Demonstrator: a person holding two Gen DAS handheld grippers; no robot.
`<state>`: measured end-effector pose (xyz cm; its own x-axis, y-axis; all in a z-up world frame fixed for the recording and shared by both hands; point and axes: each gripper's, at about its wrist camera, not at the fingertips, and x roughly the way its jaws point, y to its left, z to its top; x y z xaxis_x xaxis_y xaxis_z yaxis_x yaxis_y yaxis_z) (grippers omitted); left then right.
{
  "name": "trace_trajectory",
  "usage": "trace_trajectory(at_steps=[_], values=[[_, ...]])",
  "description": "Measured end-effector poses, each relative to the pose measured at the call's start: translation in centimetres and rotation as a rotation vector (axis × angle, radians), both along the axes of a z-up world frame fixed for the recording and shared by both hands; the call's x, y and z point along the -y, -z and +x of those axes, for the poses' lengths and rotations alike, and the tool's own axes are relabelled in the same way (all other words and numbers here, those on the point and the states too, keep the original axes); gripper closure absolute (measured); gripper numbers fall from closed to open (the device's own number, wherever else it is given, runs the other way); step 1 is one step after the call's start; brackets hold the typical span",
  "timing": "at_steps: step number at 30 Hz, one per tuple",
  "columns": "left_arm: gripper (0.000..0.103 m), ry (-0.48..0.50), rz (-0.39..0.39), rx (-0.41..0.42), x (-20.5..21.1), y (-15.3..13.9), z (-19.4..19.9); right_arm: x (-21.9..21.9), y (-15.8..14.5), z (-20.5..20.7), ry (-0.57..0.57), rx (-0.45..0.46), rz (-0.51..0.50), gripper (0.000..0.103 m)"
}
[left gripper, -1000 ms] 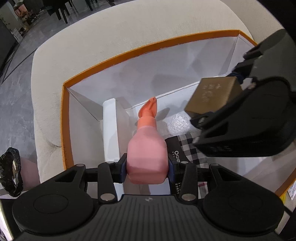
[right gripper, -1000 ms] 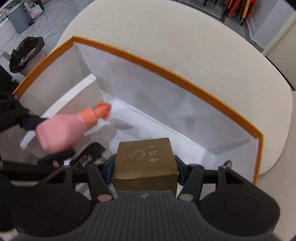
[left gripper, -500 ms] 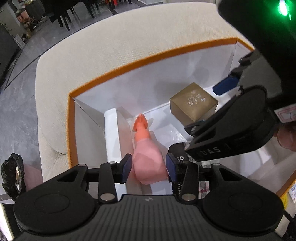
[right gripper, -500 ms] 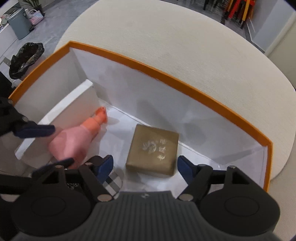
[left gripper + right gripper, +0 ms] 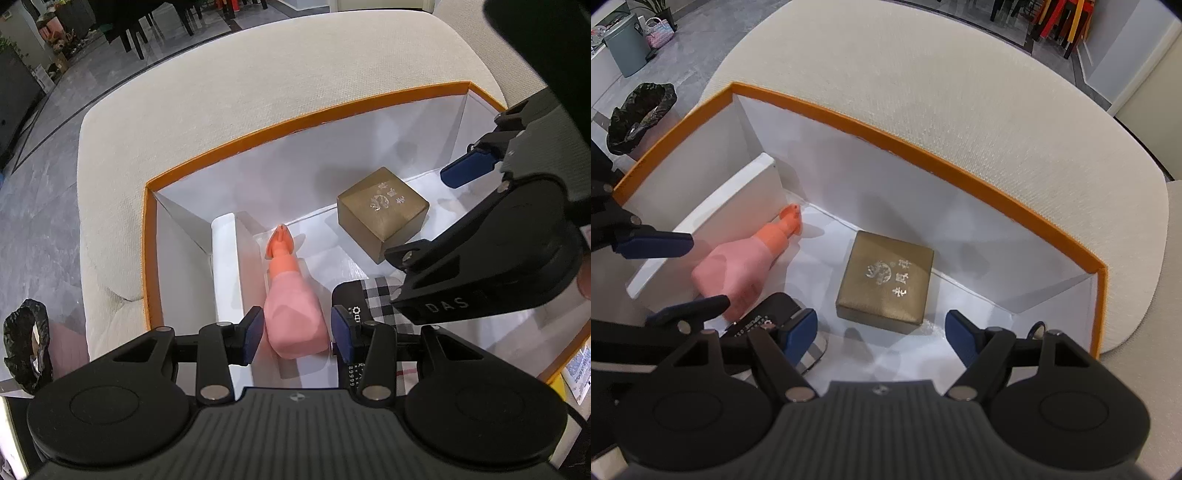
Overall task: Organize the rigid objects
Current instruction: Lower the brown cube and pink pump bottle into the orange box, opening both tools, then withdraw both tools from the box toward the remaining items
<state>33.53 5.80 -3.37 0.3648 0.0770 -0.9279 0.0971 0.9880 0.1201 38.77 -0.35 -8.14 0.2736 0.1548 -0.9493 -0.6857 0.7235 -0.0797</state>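
You are finishing the placing step: both things are lying inside the orange-rimmed box [image 5: 945, 162], which is sitting on the cream cushion [image 5: 960, 74], and neither gripper is carrying anything.

Your left gripper [image 5: 297, 334] is hanging over the lower middle of its view with the jaws parted just wider than the pink bottle [image 5: 293, 314]. The blue pads are standing beside the bottle's base on either side with a sliver of gap, so they are not pressing on it. The bottle is lying on its side on the box floor, its orange nozzle pointing toward the upper middle of the frame, right beside the white divider [image 5: 225, 266].

Your right gripper [image 5: 881, 334] is standing wide open at the bottom of its view with nothing between the pads. The gold box [image 5: 886, 280] is resting flat on the white floor just above the gripper in the frame, well clear of both pads and apart from the bottle.

A black checked item [image 5: 373, 299] is lying near the bottle's base, partly hidden by the grippers.

The next move, as I judge it, is calling for you to lift both grippers straight up and out, keeping the left pads from dragging the bottle along, then go for whatever is left outside.
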Motion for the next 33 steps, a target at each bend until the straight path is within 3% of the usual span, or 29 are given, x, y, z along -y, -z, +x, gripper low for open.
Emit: trace_trajectory(at_steps=[12,27,33], values=[[0.052,-0.002,0.008,0.036,0.3,-2.8,-1.8,0.8,-3.1,-1.9,-0.014,0.044,-0.002,0.028],[0.052,-0.001,0.039,0.163,1.1,-10.0,-6.6,3.4,-12.4,-7.2,-0.034,0.158,0.045,0.027],[0.047,-0.005,0.024,0.218,1.0,-11.2,-9.7,5.6,-14.9,-10.8,-0.016,0.178,0.082,0.026]])
